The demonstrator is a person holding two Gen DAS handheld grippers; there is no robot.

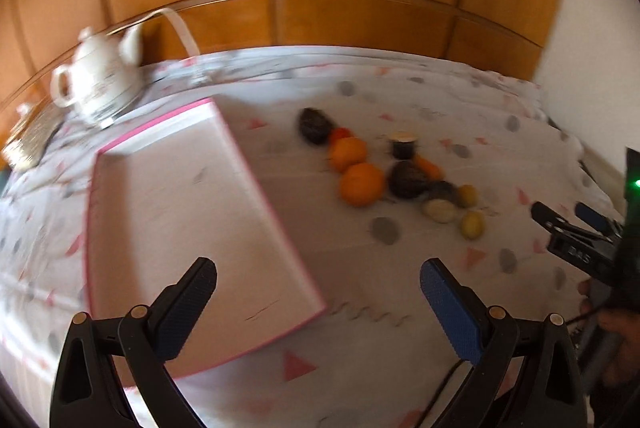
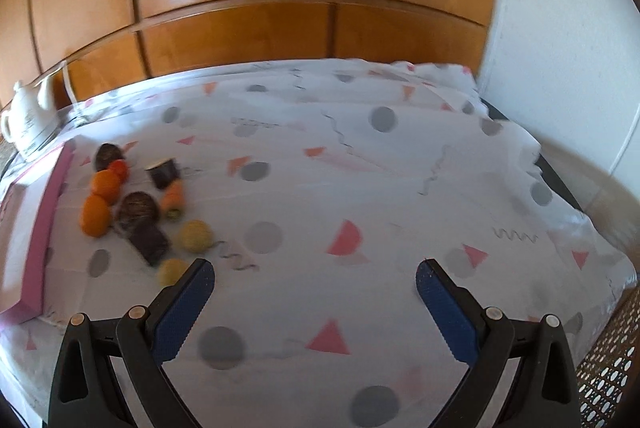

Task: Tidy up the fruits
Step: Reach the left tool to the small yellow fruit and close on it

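The left gripper (image 1: pixel 318 282) hangs spread wide with nothing between its fingers, above the near right corner of a shallow pink-rimmed tray (image 1: pixel 168 212) that lies empty on the left part of the desk (image 1: pixel 400 96). The right gripper (image 2: pixel 315 284) is likewise released and bare, over the patterned tablecloth (image 2: pixel 360 168) toward the desk's middle.

The fruits sit in a loose cluster just right of the tray, apart from it: two oranges (image 1: pixel 361 183) touching one another, a small red fruit (image 1: pixel 339 133) behind them, dark round items (image 1: pixel 406 179) too blurred to name, a carrot-like orange piece (image 1: pixel 429 166), a small dark cup (image 1: pixel 403 144), and pale yellow round fruits (image 1: pixel 473 224) nearest the desk's front.

Only the left view shows the tray's whole inside, the white teapot (image 1: pixel 100 80) in full at the far left corner, and the right gripper from outside with a hand (image 1: pixel 616 328) on it. Only the right view shows the desk's right edge and far right corner, where the cloth bunches, plus a dark block (image 2: pixel 149 242) among the fruits.
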